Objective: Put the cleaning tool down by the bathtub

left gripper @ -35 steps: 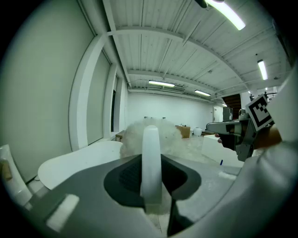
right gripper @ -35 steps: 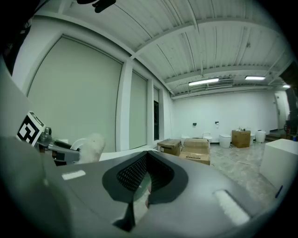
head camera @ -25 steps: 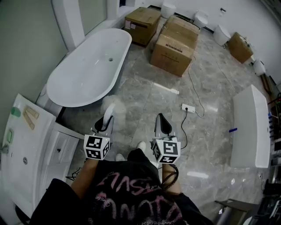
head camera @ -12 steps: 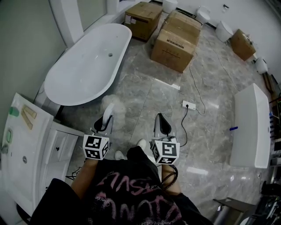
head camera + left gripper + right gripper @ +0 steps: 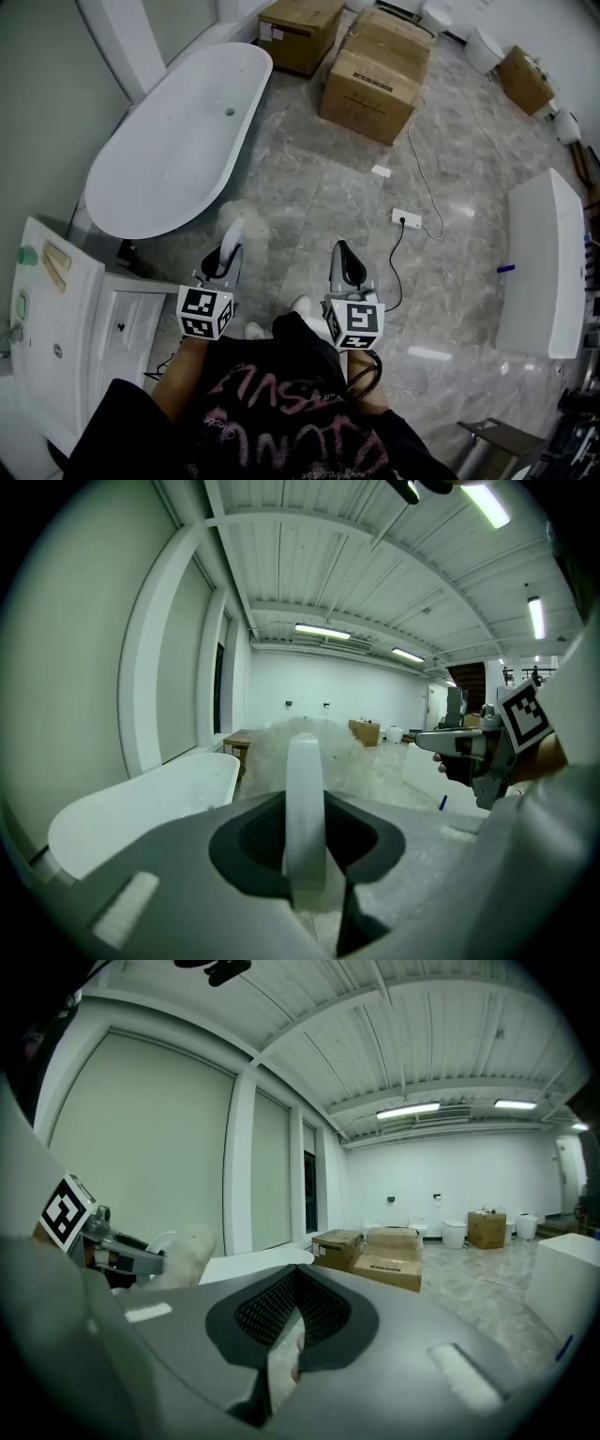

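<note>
grey marble floor (image 5: 319, 197) w/ a white freestanding bathtub (image 5: 169, 141) at upper left, cardboard boxes (image 5: 375, 80) to the right of its far end. left gripper (image 5: 228, 249) near the tub's near end, jaws pinching the white handle of the cleaning tool (image 5: 240, 219), fluffy head pointing fwd, held above the floor. right gripper (image 5: 343, 255) further right of the tub, jaws pressed together, nothing btwn.

Bright, even light from ceiling strip lights (image 5: 323, 630), pale glare on the floor (image 5: 433, 353), fisheye bending and black corners in both gripper views, the near cleaning tool (image 5: 305, 808) out of focus.
</note>
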